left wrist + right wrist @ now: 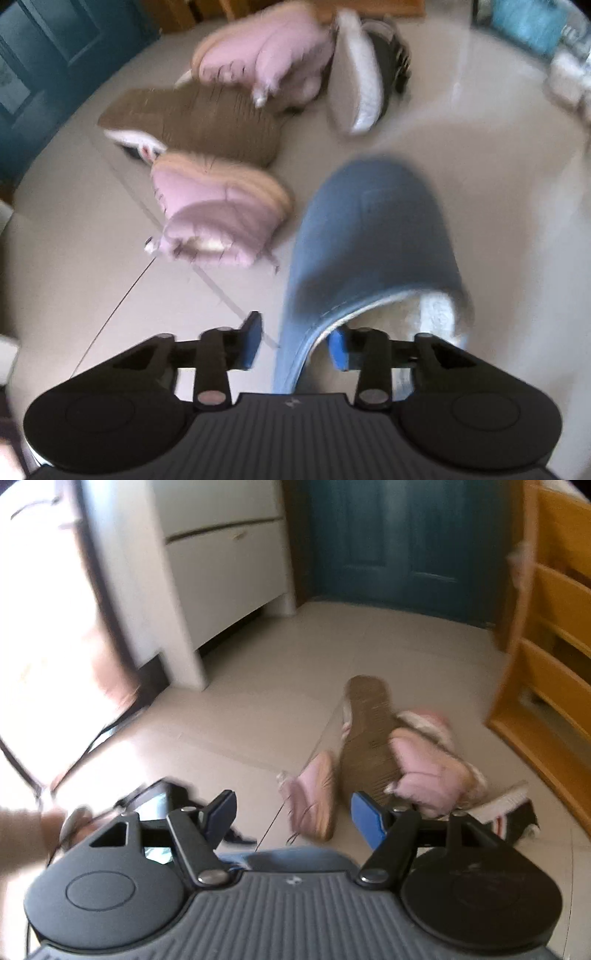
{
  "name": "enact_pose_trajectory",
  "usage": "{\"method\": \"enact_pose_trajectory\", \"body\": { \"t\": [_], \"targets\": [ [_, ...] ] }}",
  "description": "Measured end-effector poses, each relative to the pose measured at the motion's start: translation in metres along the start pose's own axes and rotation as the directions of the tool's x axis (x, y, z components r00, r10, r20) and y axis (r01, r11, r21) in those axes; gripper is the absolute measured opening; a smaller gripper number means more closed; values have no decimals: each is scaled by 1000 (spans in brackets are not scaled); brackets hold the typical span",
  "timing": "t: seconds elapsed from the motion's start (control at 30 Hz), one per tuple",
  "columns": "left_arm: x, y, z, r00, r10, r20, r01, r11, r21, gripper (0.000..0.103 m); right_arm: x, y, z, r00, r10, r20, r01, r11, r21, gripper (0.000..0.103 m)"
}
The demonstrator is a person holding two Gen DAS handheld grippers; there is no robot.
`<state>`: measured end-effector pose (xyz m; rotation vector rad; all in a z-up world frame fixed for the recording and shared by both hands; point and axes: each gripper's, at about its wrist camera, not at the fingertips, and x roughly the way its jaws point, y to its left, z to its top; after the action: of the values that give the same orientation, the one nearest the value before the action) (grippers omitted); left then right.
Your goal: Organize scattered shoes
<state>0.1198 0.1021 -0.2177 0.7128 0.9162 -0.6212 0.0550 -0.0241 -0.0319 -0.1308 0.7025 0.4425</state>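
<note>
shoes scattered on a pale floor, both grippers standing apart

in the left wrist view the left gripper (295,343) is seen at the bottom of the frame with its blue pads parted. the edge of a blue slipper (373,240) runs down between them – a gap is visible on the left pad's side, while the right pad sits inside the slipper's opening, and contact there cannot be told through the blur. no firm grip is shown. the slipper fills the lower centre and right of the frame, its pale fleecy lining showing at the lower right.

further up the frame a loose pile is seen on the tiled floor (480,166): a pink boot (218,210) at centre left, lying on its side; a brown-soled shoe (207,125) just above it, sole turned up; a second pink boot (266,62) at upper centre; and a white-soled dark shoe (364,77) to its right, tipped on its edge.

in the right wrist view the right gripper (293,818) is held wide apart at lower centre with nothing between its pads. beyond it the same pile is seen at centre right – pink boots and the upturned brown sole. a wooden shelf (546,657) stands at the right edge, a white cabinet (221,572) at upper left and a teal door (399,542) at the top. much of both views is smeared.
</note>
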Motion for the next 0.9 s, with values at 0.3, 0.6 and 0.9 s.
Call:
{"method": "enact_pose_trajectory", "body": {
  "t": [0.3,0.6,0.9],
  "targets": [
    [-100,82,-18,995,95,29,-69,867,-494,85,29,58,-55,973,207,-107,-205,544,-814,71],
    [-149,87,-36,976,213,-50,-189,707,-681,85,123,103,-97,916,163,-366,-369,-13,-930,55],
    [-155,93,-52,969,224,-102,-229,662,-713,85,185,100,-114,850,-52,-524,-523,28,-852,24]
  ]
}}
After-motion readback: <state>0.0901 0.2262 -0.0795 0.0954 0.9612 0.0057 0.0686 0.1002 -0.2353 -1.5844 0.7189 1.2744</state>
